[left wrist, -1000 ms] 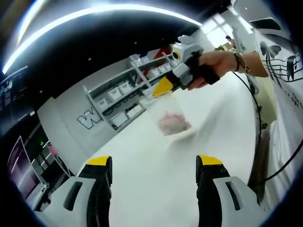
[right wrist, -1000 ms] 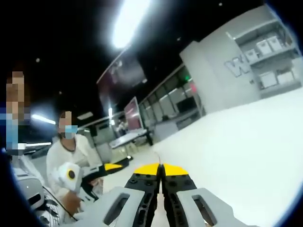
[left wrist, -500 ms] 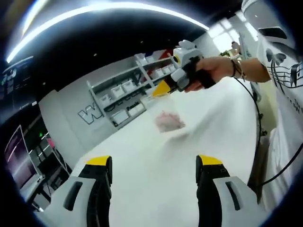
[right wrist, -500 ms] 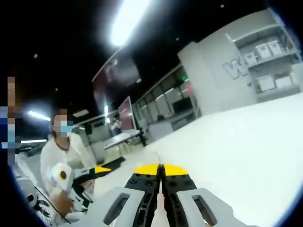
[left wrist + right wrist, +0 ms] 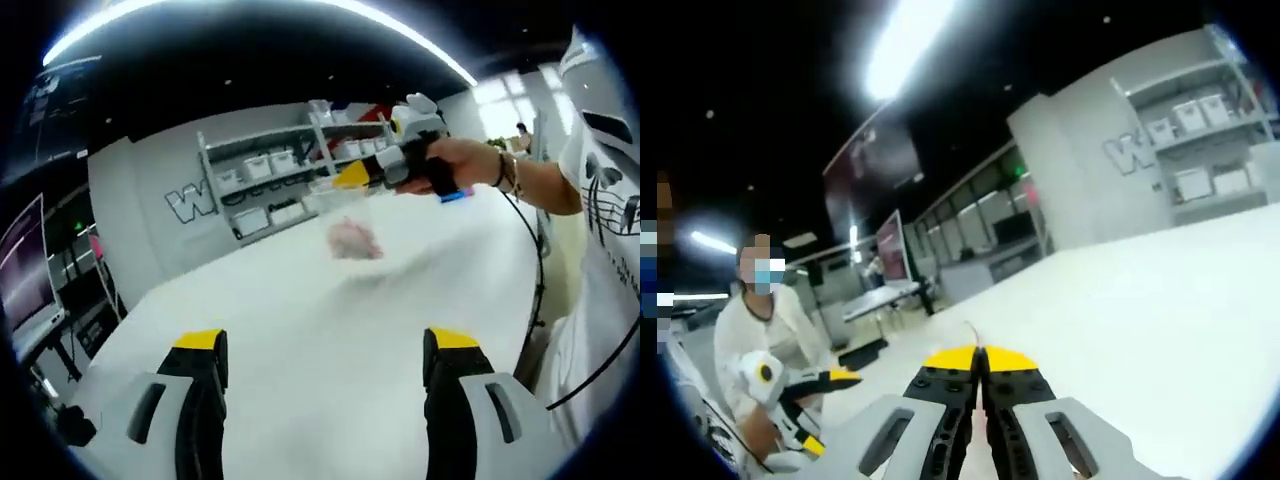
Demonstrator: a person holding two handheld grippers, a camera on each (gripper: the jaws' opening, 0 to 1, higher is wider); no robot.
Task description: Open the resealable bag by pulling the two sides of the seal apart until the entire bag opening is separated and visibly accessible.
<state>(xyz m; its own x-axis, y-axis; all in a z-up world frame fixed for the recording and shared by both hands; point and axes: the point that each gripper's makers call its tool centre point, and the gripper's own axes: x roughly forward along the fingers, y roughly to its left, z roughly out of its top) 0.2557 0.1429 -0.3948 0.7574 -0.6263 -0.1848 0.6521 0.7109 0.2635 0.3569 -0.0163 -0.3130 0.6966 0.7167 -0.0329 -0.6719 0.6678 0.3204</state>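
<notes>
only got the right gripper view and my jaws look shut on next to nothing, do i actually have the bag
Observer: Yes. In the left gripper view the right gripper is shut on the top edge of the clear plastic resealable bag, which hangs from it.
Operator: anything inside
Observer: A pink clump low in the bag, too blurred to identify.
Operator: left gripper on the seal yet
Observer: No. The left gripper is open, empty and apart from the bag, above the white table.

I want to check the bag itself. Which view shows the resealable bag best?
The left gripper view: the bag hangs blurred from the right gripper over the white table. The right gripper view gives just a thin edge at its shut tips.
</notes>
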